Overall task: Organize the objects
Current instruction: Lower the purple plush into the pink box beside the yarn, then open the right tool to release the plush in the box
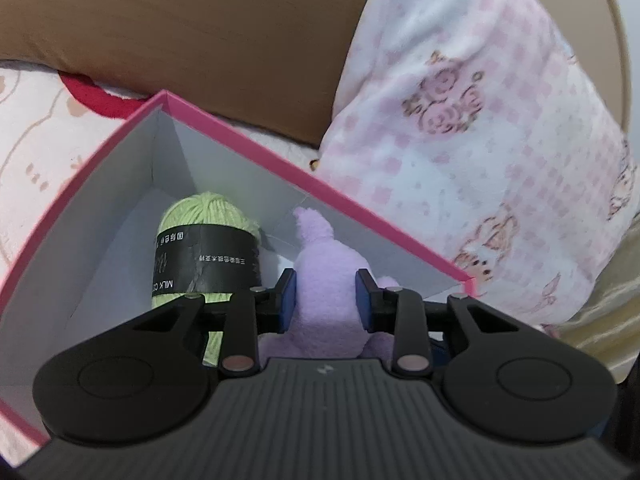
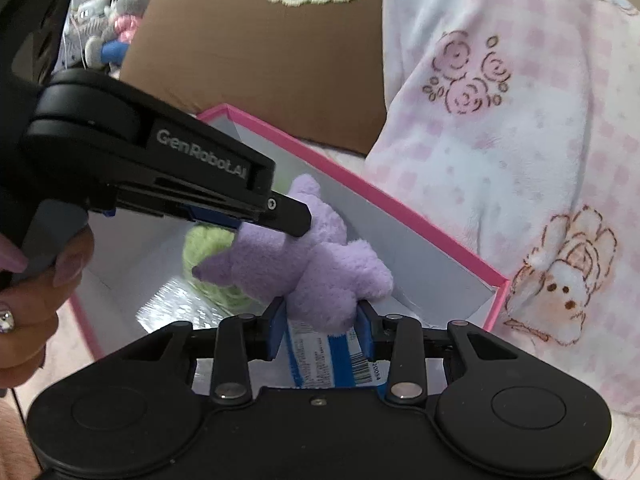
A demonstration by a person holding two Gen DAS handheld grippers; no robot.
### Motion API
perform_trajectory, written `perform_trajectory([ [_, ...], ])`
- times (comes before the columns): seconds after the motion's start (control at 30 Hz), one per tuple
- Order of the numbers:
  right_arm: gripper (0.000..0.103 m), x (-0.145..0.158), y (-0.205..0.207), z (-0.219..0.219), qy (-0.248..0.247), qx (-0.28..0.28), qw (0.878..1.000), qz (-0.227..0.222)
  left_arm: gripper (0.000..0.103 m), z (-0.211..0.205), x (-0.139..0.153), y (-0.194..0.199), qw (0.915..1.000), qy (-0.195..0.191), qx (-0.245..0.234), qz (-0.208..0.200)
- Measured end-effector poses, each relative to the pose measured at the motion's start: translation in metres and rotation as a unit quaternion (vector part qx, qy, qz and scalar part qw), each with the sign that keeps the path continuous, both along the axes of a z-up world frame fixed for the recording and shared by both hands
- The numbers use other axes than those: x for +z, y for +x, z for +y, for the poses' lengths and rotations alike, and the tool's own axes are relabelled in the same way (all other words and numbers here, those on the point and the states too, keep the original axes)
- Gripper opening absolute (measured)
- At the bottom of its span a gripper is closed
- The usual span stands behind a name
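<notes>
Purple plush toy (image 1: 326,276) sits between left hand-held gripper (image 1: 326,300) fingers.

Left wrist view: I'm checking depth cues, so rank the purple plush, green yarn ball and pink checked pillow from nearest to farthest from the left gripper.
1. Purple plush, between the left gripper fingers.
2. Green yarn ball, left, inside the box.
3. Pink checked pillow, right, beyond the box.

My left gripper (image 2: 276,216) and the purple plush (image 2: 304,264) hide most of the green yarn (image 2: 208,248); blue packet's (image 2: 332,360) print unreadable
</notes>
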State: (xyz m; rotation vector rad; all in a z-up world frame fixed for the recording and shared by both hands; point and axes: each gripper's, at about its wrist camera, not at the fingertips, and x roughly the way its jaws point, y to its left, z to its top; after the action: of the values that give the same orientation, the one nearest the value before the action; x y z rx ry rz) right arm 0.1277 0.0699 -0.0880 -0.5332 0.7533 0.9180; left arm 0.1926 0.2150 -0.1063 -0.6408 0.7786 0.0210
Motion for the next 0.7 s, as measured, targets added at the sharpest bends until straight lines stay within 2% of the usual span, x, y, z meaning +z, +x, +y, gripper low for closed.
perform_trajectory([
  [0.23, 0.041, -0.020, 0.009, 0.007, -0.023, 0.013, 1.000, 0.001, 0.030, -0.002, -0.017, 0.013, 0.9999, 0.008, 0.009, 0.011],
  [0.37, 0.041, -0.024, 0.013, 0.007, -0.031, 0.020, 0.999, 0.018, 0.029, -0.006, -0.019, 0.019, 0.9995, 0.026, 0.005, 0.020],
  [0.47, 0.041, -0.027, 0.015, 0.009, -0.037, 0.037, 0.999, 0.015, 0.029, -0.009, -0.022, 0.025, 0.9986, 0.044, 0.006, 0.027],
  [0.7, 0.040, -0.032, 0.024, 0.008, -0.048, 0.001, 0.998, 0.032, 0.031, -0.022, -0.029, 0.032, 0.9972, 0.068, -0.009, 0.030],
])
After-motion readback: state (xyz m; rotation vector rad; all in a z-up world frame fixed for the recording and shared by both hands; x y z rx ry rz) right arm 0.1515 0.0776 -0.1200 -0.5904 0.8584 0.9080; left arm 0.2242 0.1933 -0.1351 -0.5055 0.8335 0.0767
